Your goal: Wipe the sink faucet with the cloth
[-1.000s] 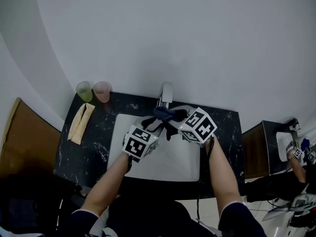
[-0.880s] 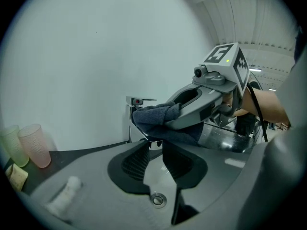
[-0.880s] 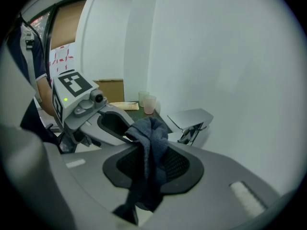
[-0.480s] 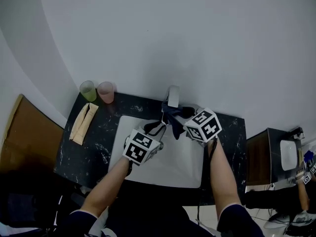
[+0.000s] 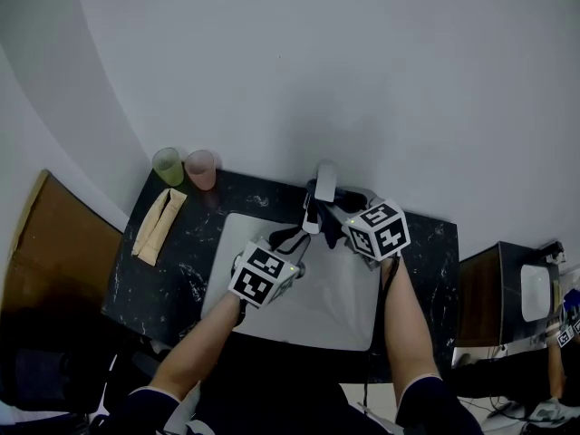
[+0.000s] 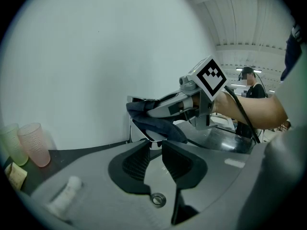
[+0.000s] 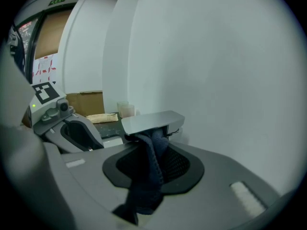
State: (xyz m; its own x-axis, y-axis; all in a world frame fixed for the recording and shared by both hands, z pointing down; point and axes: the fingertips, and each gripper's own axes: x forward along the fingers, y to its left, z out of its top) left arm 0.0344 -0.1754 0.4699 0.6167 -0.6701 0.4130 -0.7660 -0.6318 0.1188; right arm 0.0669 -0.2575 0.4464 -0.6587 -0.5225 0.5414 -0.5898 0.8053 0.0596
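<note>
1. Sink [image 5: 317, 314]: a white basin set in the dark marbled worktop [image 5: 172, 275], nearest the person.
2. Left gripper [image 6: 154, 146]: held over the basin at about 7 o'clock of the faucet [image 7: 152, 121]. Its fingers had just been closing and stood a narrow gap apart, with nothing seen pressed between the pads. The spout's end showed just past the tips; whether it touched them could not be told.
3. Right gripper [image 7: 154, 153]: held at about 4 o'clock of the faucet. Its fingers were clamped on the cloth [image 7: 146, 176], a bunched dark-blue fabric that lay against the spout and ran down between them, with a loose tail hanging below.
4. Handling of the cloth (a judgement): soft, light and limp, it would drape and fold rather than hold a shape. A gathered bunch near its middle looked the best hold, since it leaves a pad of fabric to lead. A pinch on one corner might let it slip free.
5. Faucet: at 12 o'clock of the basin, with a flat, smooth metal spout. It was probably rigid and slick, so the cloth would need pressing against it.
6. Farthest: a green cup [image 5: 168, 165] and a pink cup [image 5: 201, 168] at 10 o'clock on the worktop, well apart from the faucet. A beige folded item [image 5: 159, 225] lay just nearer.
</note>
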